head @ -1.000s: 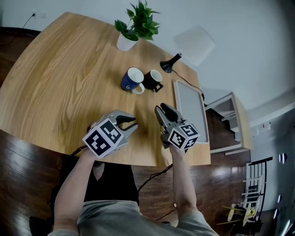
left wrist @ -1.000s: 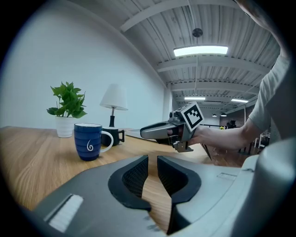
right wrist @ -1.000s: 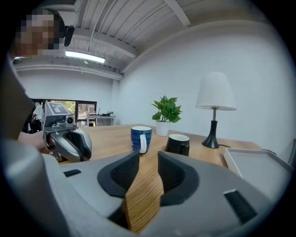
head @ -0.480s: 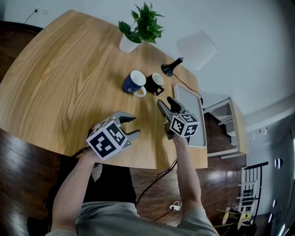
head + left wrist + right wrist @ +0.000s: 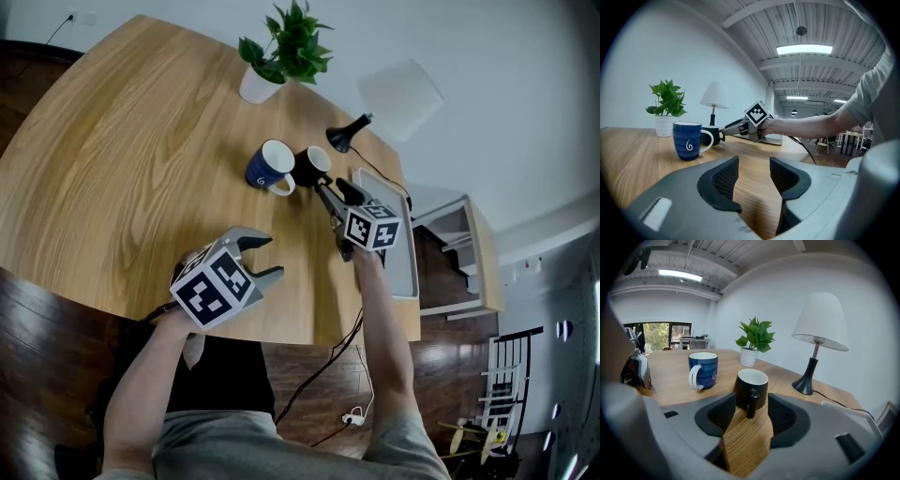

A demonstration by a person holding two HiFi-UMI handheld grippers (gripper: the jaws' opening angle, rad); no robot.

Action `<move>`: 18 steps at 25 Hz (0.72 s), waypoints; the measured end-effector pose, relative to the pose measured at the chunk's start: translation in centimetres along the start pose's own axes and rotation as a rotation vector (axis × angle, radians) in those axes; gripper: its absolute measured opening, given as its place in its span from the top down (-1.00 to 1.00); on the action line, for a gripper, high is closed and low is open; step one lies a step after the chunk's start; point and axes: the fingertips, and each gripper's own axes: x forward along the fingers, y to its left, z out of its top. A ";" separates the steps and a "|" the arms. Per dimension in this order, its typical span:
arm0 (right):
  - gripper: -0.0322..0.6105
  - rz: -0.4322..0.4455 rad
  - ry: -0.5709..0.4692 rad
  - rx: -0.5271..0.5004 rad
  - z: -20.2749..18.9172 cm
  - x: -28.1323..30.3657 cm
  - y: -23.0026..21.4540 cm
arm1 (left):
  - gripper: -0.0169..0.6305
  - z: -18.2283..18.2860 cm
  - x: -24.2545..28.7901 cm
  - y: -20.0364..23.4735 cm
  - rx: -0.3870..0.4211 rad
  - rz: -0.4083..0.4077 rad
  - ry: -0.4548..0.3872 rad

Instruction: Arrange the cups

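Right now both cups stand upright near the far right part of the wooden table (image 5: 122, 159), touching or nearly touching: the blue mug (image 5: 267, 164) with its white inside and white handle on the left, the smaller black mug (image 5: 309, 167) on the right. Behind them is a potted plant (image 5: 281, 52) in a white pot, and to the right of that a lamp (image 5: 398, 94) with a white shade on a black foot. A grey tray (image 5: 403, 258) lies along the table's right edge. The right gripper (image 5: 330, 186) reaches out over the table, pointing slightly downward at the black mug. In the right gripper view the mug's handle faces the camera and sits right at the jaw tips, in the gap between them. The jaws are closing, but both pads are clear of the mug and nothing is gripped. The left gripper (image 5: 272, 256) hangs low over the near edge of the table, well apart from both cups and aimed roughly towards the blue mug. Its jaws are opening, with only bare wood showing between them. From the left gripper view the blue mug's white swirl mark faces the camera.
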 end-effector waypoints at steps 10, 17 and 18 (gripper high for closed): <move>0.44 0.029 0.020 -0.043 -0.6 2.4 -0.2 | 0.28 -0.2 0.0 0.0 0.002 0.002 -0.004; 0.59 0.014 0.049 -0.128 -0.5 3.2 0.0 | 0.28 -0.4 -0.1 0.0 0.000 0.000 -0.002; 0.58 0.013 0.052 -0.125 -0.5 3.2 0.0 | 0.28 -0.4 -0.2 0.0 -0.002 0.001 0.000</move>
